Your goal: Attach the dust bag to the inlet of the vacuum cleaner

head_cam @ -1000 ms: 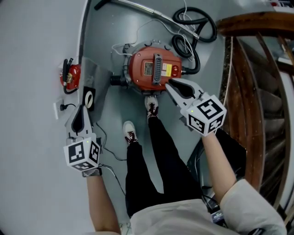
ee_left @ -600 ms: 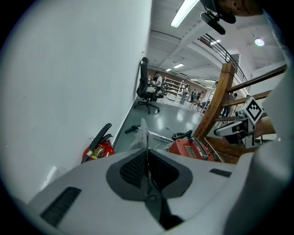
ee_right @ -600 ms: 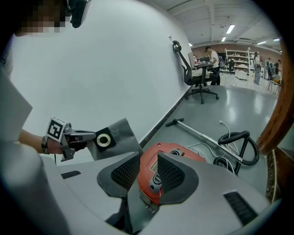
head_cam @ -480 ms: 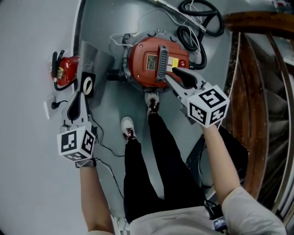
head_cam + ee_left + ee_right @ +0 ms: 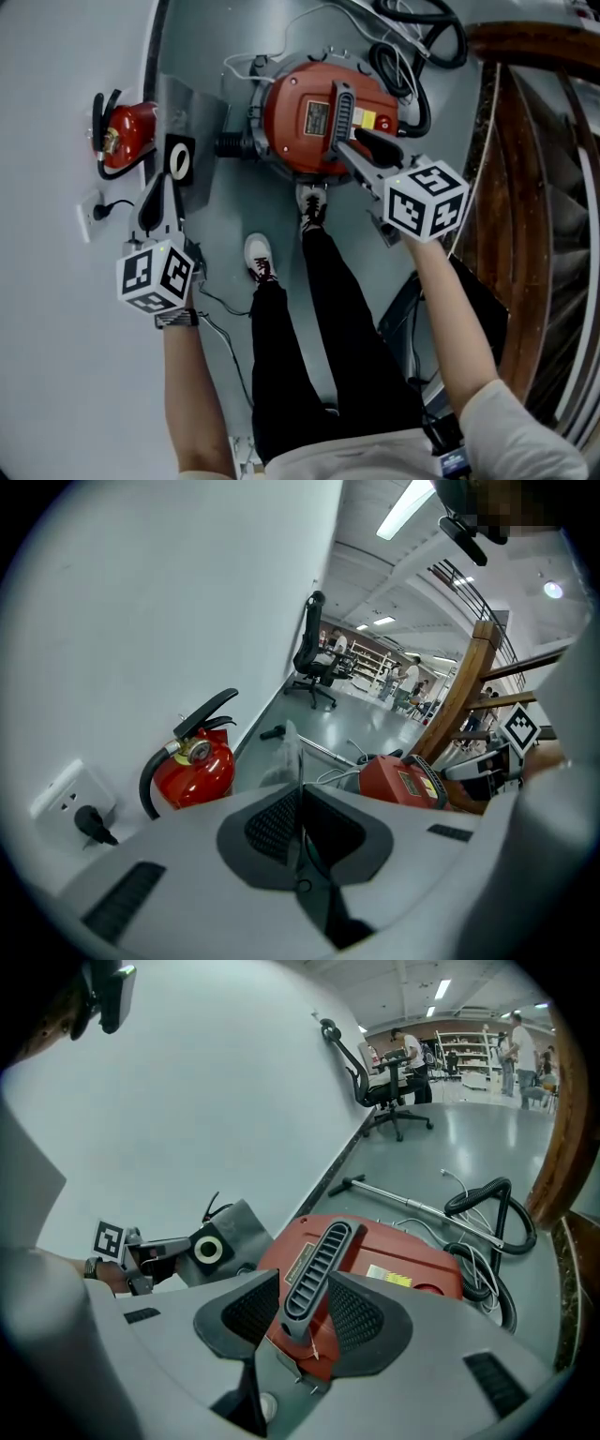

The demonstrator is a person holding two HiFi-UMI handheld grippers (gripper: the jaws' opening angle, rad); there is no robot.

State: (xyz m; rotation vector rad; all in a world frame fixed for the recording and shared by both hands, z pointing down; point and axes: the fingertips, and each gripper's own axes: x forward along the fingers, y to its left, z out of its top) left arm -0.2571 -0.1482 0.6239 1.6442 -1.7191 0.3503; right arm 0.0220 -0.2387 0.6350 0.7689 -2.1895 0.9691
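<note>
Here, the left tongs are pinching the dust bag by its edge, jaws nearly together, and the bag is hanging near the vacuum cleaner's inlet. The right tongs have just been opening and are straddling the handle without pressing it. Everything is sitting on a grey floor beside a white wall, and a fire extinguisher is standing close by.
</note>
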